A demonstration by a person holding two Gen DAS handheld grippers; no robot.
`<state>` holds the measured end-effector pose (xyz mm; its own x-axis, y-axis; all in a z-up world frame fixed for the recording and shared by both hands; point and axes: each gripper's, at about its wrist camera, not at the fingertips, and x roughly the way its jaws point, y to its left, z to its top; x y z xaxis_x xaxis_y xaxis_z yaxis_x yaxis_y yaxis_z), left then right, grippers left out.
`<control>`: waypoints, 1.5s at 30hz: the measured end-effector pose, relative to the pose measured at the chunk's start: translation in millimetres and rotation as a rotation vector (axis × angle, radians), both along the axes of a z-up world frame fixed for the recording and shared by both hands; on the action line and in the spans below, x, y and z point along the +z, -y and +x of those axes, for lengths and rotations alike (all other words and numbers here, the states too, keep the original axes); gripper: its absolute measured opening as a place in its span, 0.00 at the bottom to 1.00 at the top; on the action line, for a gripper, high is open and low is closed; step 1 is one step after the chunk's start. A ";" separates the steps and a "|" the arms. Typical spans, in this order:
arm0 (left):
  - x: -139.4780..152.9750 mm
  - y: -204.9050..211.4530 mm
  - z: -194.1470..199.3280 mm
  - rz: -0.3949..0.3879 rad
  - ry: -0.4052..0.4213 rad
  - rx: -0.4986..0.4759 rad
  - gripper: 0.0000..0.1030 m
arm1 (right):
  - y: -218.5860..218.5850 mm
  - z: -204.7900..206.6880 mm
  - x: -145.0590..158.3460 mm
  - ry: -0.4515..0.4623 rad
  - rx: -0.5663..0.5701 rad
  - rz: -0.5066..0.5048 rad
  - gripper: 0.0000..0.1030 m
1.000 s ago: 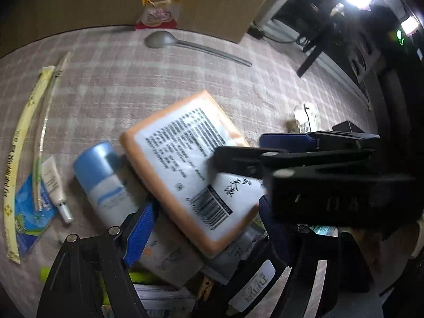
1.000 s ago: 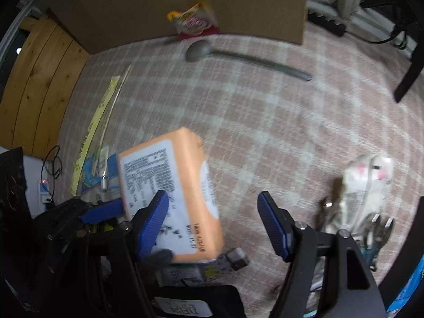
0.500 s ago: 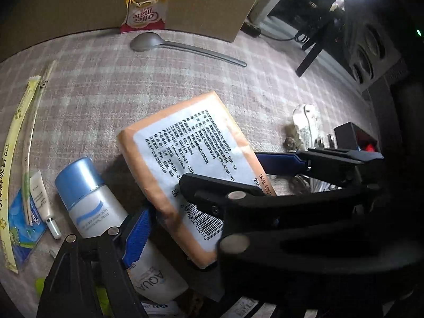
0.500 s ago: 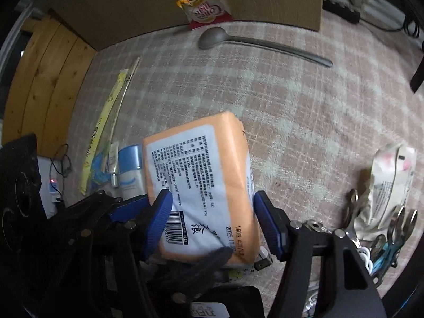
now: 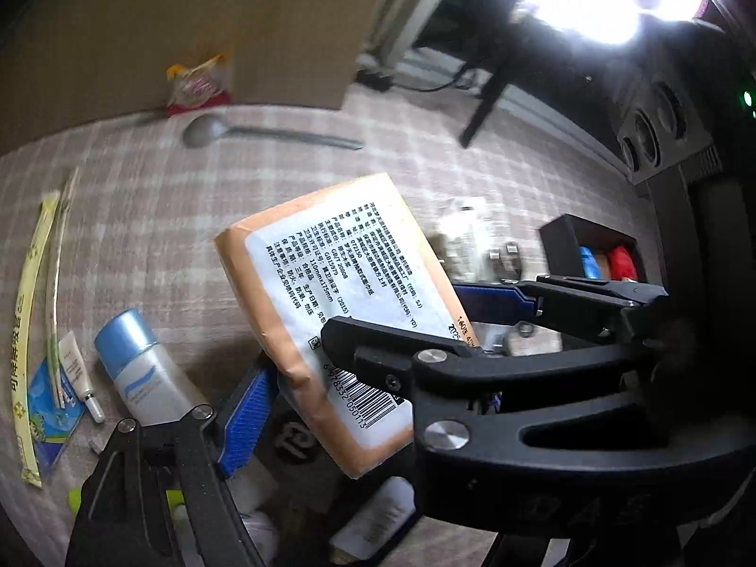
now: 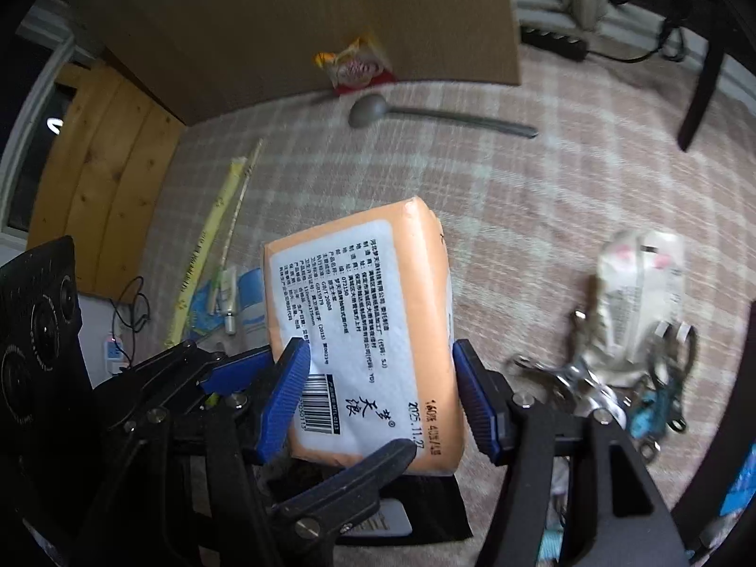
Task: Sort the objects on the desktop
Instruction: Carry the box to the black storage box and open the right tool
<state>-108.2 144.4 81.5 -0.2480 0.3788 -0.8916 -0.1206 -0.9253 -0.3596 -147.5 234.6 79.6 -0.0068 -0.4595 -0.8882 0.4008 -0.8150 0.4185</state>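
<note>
An orange tissue pack [image 6: 364,330] with a white printed label is held tilted above the checked tablecloth. My right gripper [image 6: 380,399] is shut on the tissue pack, its blue pads [image 6: 283,397] pressed on both long sides. The pack also shows in the left wrist view [image 5: 340,312], with the right gripper [image 5: 496,326] crossing in front. My left gripper stands open; only its left blue pad [image 5: 245,418] shows, close beside the pack's lower edge, and the other finger is hidden.
A grey spoon [image 5: 264,134] and a snack packet [image 5: 198,85] lie at the back by a cardboard wall. Chopsticks in a yellow sleeve [image 5: 33,293], a small tube [image 5: 80,378] and a blue-capped bottle [image 5: 141,368] lie left. Keys and a crumpled pouch [image 6: 633,293] lie right.
My right gripper has closed on the tissue pack and lifted it off the clutter, tilting it upward. The left gripper stayed low and open beside it.
</note>
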 end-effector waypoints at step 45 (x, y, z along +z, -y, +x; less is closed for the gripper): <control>71.4 -288.2 40.4 -0.028 -0.132 -0.513 0.68 | -370.2 102.5 78.2 -0.164 -0.664 0.135 0.59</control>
<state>-67.8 432.6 152.9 -0.1476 0.4576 -0.8768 -0.6032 -0.7442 -0.2869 -45.0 604.7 157.8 -0.3868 -0.1976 -0.9007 -0.1507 -0.9501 0.2731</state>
